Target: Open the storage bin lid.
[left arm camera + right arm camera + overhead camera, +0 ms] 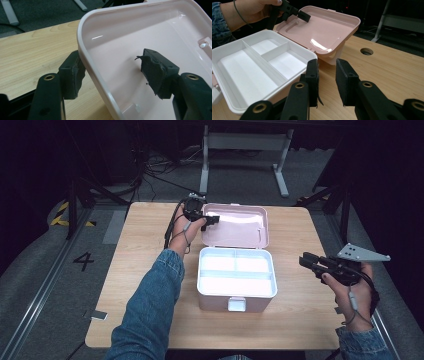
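A pink box [215,301] stands mid-table with its lid [240,227] swung flat back. A white tray [237,275] with three empty compartments sits in the box. My left gripper [212,220] is at the lid's far left corner. In the left gripper view the lid [150,30] rim runs between the jaws of this gripper [113,67]: one pad sits by the outer wall and the other hangs free inside, so it is open. My right gripper [306,261] hovers to the right of the box, open and holding nothing. In its own view my right gripper [327,72] points past the tray [244,62] corner toward the lid [324,27] and the left gripper [295,13].
The wooden table [150,270] has a round cable hole [366,51] to the right of the lid. A white latch [236,304] is on the box's front. A small grey tag [98,315] lies at the table's front left edge. A desk frame [245,142] stands on the floor behind.
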### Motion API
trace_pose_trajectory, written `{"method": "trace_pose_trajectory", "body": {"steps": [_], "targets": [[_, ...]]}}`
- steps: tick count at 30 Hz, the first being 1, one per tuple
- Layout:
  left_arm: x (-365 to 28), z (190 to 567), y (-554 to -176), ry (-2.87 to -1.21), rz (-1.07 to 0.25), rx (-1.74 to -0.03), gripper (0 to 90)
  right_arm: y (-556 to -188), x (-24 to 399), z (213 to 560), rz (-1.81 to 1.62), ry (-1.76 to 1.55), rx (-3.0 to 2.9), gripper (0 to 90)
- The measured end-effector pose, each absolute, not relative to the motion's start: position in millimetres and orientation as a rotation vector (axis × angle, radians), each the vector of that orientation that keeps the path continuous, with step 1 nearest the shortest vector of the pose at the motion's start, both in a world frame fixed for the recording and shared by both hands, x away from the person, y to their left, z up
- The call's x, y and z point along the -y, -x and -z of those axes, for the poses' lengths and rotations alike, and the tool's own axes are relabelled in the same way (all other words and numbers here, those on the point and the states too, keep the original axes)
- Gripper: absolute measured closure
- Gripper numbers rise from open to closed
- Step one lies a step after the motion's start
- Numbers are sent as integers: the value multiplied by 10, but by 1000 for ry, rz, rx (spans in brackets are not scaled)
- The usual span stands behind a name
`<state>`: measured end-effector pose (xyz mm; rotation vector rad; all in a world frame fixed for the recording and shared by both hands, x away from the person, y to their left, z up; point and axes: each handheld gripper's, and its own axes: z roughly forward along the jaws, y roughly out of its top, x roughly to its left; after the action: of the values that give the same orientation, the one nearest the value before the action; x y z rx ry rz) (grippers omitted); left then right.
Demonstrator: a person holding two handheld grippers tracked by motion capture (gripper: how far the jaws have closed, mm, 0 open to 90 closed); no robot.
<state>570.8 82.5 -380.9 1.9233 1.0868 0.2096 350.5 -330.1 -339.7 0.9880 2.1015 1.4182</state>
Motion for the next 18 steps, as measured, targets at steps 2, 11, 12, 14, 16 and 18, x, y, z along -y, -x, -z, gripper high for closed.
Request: {"method": "trace_pose_trajectory", "body": {"steps": [2, 11, 12, 14, 16, 18], "targets": [[-825, 3821, -5712, -1930, -207, -1090, 371, -3508, 3296, 3401, -1418, -984, -2104, 723], [-826, 3884, -5719, -1938, -188, -1120, 365, -3515, 3299, 3410, -1418, -989, -2106, 712], [-827, 3890, -5721, -1940, -188, -1120, 365, -3515, 3299, 3410, -1418, -989, -2106, 712], [-828, 3900, -5718, -1941, -183, -1131, 364, -3517, 3309, 3411, -1422, -997, -2105, 708], [-830, 3907, -5721, -1947, -180, -1134, 361, -3519, 3325, 3412, -1418, -1000, -2103, 708], [-828, 3913, -5720, -1947, -175, -1141, 358, -3520, 3328, 3413, -1418, -1000, -2102, 709]]}}
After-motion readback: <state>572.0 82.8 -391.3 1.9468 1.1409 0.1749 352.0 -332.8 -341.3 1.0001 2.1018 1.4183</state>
